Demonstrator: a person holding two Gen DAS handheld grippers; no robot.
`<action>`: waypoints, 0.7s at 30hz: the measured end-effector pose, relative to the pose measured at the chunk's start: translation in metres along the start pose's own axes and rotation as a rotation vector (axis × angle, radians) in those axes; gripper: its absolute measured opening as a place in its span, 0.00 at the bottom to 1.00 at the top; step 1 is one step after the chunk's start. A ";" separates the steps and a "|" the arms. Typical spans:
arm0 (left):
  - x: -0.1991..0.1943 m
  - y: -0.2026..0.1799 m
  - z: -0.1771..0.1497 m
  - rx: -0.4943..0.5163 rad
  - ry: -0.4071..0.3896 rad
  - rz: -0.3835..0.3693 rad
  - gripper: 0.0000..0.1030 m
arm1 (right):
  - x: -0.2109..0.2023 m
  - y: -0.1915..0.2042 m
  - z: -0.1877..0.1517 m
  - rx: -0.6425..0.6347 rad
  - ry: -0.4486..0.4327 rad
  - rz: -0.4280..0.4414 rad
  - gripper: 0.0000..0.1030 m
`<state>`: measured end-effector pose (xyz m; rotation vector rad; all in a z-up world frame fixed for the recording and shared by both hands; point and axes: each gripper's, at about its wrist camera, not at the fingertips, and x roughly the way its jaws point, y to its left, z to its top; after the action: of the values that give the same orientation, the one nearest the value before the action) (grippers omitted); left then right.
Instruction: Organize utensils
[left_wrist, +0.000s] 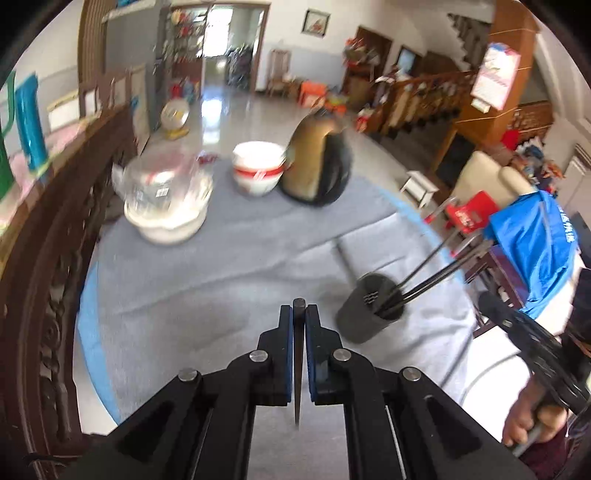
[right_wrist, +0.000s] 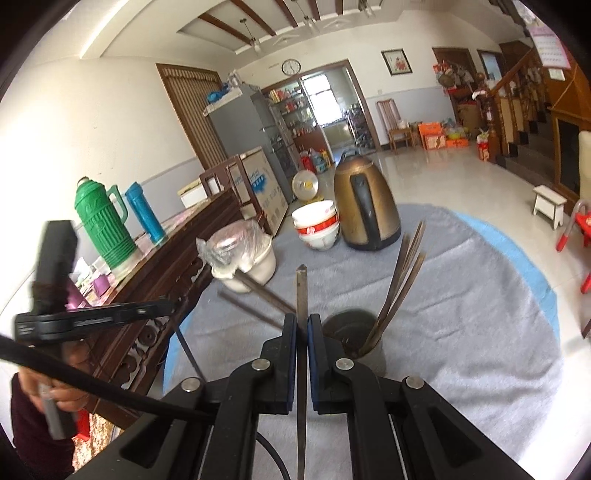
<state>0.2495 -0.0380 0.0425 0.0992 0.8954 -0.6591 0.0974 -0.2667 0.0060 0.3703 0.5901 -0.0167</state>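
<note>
Left wrist view, left gripper (left_wrist: 299, 314): jaws pinched narrow on one dark chopstick (left_wrist: 298, 354), its thin end trailing back toward the camera.
Right wrist view, right gripper (right_wrist: 303, 325): jaws likewise clamped on a single chopstick (right_wrist: 302, 295), blunt end forward and tilted up.
Holder: dark cylindrical cup (left_wrist: 369, 310) on the cloth, just right of the left gripper; several chopsticks (left_wrist: 428, 269) already lean out of it (fanned to one side).
Loose stock: at least two more chopsticks (right_wrist: 258, 291) lie flat on the cloth, beyond the right gripper.
Step in hand, judged: dropping each held stick into the cup. Advice: bring the stick upright over the mouth, lower the tip inside the rim before opening, and enter on the side away from the leaning bundle so the cup is not tipped.
Surface: grey fleecy cloth (left_wrist: 221, 266) over a round blue-edged table; soft, so the cup may rock.
Further back: covered white pot (left_wrist: 166, 206), stacked bowls (left_wrist: 258, 173), bronze kettle (left_wrist: 317, 162).
Room: carved dark sideboard (right_wrist: 177, 280) with green and blue flasks; tiled floor, staircase, doorway beyond.
</note>
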 end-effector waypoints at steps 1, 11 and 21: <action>-0.005 -0.005 0.003 0.007 -0.015 -0.009 0.06 | -0.002 0.000 0.006 -0.007 -0.014 -0.006 0.06; -0.050 -0.048 0.034 0.061 -0.101 -0.091 0.06 | -0.006 0.005 0.051 -0.065 -0.101 -0.048 0.06; -0.068 -0.079 0.050 0.087 -0.164 -0.117 0.06 | -0.005 0.005 0.083 -0.063 -0.207 -0.091 0.06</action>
<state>0.2084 -0.0851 0.1401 0.0695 0.7183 -0.8036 0.1387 -0.2911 0.0746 0.2759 0.4012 -0.1223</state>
